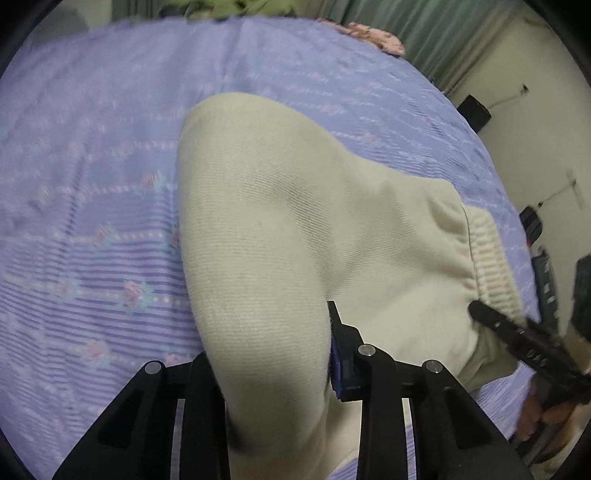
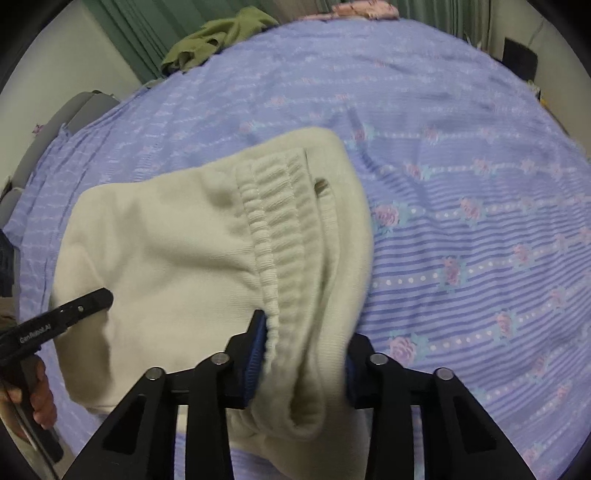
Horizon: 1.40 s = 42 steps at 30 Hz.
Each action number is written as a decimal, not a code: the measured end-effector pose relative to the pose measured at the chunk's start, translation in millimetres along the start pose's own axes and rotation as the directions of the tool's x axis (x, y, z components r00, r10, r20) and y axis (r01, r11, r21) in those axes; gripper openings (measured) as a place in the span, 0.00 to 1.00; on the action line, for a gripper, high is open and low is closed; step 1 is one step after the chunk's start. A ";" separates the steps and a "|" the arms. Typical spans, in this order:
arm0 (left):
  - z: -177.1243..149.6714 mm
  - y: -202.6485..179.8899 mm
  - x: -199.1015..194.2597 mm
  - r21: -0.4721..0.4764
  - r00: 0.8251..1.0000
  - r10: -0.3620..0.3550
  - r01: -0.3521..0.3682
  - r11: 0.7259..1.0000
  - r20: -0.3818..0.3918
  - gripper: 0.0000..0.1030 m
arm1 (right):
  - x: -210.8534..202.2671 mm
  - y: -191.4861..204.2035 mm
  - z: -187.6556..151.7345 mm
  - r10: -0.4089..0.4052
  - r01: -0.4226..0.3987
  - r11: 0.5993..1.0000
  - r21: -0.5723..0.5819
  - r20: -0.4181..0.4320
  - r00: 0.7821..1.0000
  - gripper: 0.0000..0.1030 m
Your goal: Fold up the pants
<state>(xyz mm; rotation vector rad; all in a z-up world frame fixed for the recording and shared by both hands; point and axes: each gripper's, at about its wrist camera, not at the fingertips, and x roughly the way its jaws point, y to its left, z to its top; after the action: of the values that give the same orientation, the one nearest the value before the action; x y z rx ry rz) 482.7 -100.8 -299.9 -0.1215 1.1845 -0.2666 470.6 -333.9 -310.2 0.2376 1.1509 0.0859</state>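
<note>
Here's the bed, wide and rounded in the lens, covered by a lilac bedspread of ribbed, crinkly weave, banded with darker stripes, rows of white dots and small pink roses. Beyond the bed's far edge hang green curtains, pleated top to bottom, with an olive garment crumpled just in front of them. Further right along that far edge sits a pink flowered pillow, and off the bed's right corner stands a dark box against a cream wall.

On to the pants: cream, soft knit, faintly twilled, lying on the near part of the bed and bunched upward at two spots. The ribbed elastic waistband runs in puffy gathered rows, with a small dark eyelet beside it.

The left gripper, black with blue pads, has its jaws pinching a thick rounded fold of the cream cloth. To its right, the right gripper has its jaws clamped on the waistband edge, fabric billowing up between them. A hand shows at the near left of the bed, wrapped on the other tool's handle.
</note>
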 end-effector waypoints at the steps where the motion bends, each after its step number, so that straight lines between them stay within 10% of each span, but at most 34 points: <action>1: -4.6 -5.6 -8.2 0.020 1.000 0.014 -0.014 1.000 0.012 0.29 | -7.3 2.7 -1.7 -0.001 0.001 1.000 -0.008 0.011 1.000 0.30; 23: -149.8 -56.3 -265.4 0.053 0.989 -0.001 -0.007 0.999 0.145 0.29 | -296.2 71.4 -153.2 0.015 0.016 0.989 -0.147 0.210 0.978 0.28; 42: -239.4 13.0 -366.2 -0.124 0.960 0.109 -0.079 0.989 0.259 0.29 | -355.6 163.7 -221.2 0.193 -0.094 0.911 -0.402 0.214 0.958 0.28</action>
<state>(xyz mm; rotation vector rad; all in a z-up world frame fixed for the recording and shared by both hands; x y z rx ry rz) 134.7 21.0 -64.0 -0.1935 0.9354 -0.0951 132.9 -210.6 -40.2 -0.0221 0.8410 0.4029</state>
